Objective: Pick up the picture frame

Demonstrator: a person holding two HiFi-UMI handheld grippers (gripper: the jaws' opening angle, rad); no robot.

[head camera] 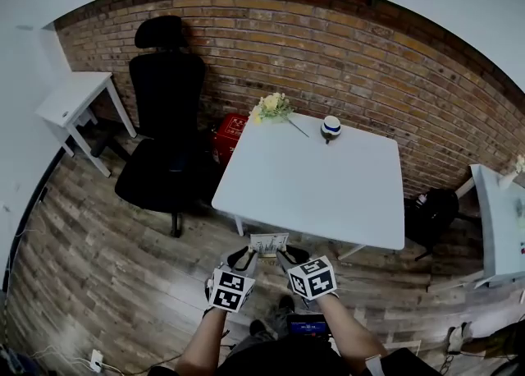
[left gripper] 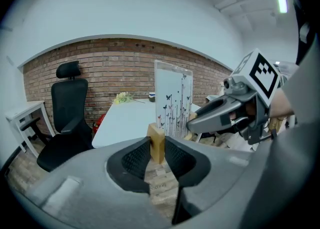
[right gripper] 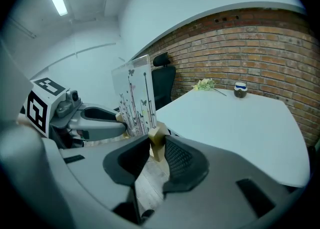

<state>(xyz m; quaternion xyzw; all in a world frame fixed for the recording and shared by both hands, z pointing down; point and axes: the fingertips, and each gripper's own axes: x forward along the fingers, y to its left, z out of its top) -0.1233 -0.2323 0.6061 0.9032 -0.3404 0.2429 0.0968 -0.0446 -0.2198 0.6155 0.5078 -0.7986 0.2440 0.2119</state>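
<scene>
The picture frame point(head camera: 269, 243) is already off the white table point(head camera: 328, 194). It hangs upright in the air just before the table's near edge, carried between both tools. The left gripper point(left gripper: 157, 147) is clenched on a small wooden foot point(left gripper: 156, 137) at one lower corner of the frame. The right gripper point(right gripper: 156, 147) is clenched on the foot at the other corner.

To do the lift well, I think both hands should travel together at one height, so that the clear panel does not twist out of its feet. The squeeze needs no more force.

No brand or readable word shows. The panel carries only printed butterflies and stems, and the marks on the red box point(head camera: 230, 132) are too small to read.
</scene>
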